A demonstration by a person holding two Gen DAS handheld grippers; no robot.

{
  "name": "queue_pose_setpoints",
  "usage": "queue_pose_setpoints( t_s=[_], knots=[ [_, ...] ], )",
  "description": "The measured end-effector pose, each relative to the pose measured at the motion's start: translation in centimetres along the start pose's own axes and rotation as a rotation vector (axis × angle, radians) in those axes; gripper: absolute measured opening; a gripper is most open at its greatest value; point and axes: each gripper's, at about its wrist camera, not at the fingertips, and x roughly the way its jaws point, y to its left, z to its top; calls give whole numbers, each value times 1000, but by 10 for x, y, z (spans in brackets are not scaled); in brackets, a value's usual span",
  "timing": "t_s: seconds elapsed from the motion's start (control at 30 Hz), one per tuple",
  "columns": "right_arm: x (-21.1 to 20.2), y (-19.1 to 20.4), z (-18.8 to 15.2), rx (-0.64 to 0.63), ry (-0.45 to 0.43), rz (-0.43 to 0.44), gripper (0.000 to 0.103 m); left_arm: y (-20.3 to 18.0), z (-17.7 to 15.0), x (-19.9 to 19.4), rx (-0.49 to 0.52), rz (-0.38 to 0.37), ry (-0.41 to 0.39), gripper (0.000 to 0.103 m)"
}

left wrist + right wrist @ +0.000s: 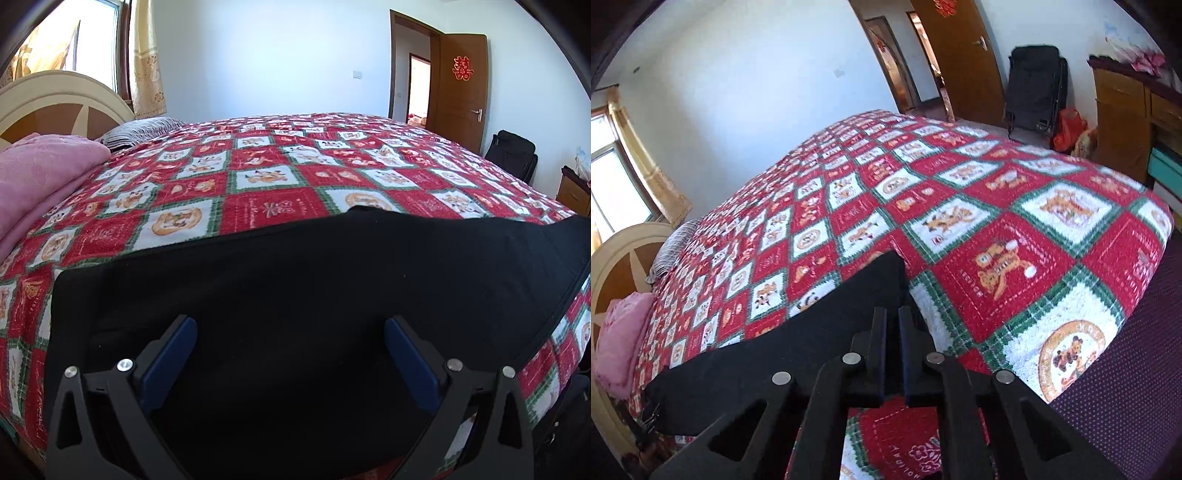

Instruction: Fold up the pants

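The black pants (295, 280) lay spread along the near edge of the red patchwork bedspread (258, 173). The left gripper (290, 332) hovered over them, jaws wide apart. The right gripper (892, 321) had clamped onto their end.

So the pants (295, 280) are lying on the near edge of the bed (295, 162). Blanket (40, 173) is piled on the left by the headboard (55, 96), pillow (144, 129) behind it, door (461, 85) past the bed's far right corner.
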Motion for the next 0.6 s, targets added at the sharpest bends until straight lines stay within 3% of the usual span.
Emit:
queue_pose_setpoints(
  t_s=[0.13,0.3,0.33,0.37,0.4,0.47,0.53,0.6],
  knots=[
    [-11,8,1,-45,-22,-18,5,2,-2,0,11,-2,-9,103],
    [19,-9,-16,-68,86,-109,7,4,-1,1,16,-6,-7,103],
    [19,-13,-19,-65,84,-127,18,5,-1,0,15,-8,-5,103],
    [14,-18,-19,-51,59,-153,39,5,-1,0,11,-9,-2,103],
    [7,-20,-18,-39,28,-174,46,5,0,0,9,-9,0,103],
    [-9,-15,-15,-42,-32,-210,47,4,1,-1,15,-6,4,103],
    [-26,8,-14,-101,-95,-184,47,4,1,-2,13,-6,3,103],
    [-27,51,-18,-209,-81,-50,47,3,1,-3,9,-18,1,103]
  ],
)
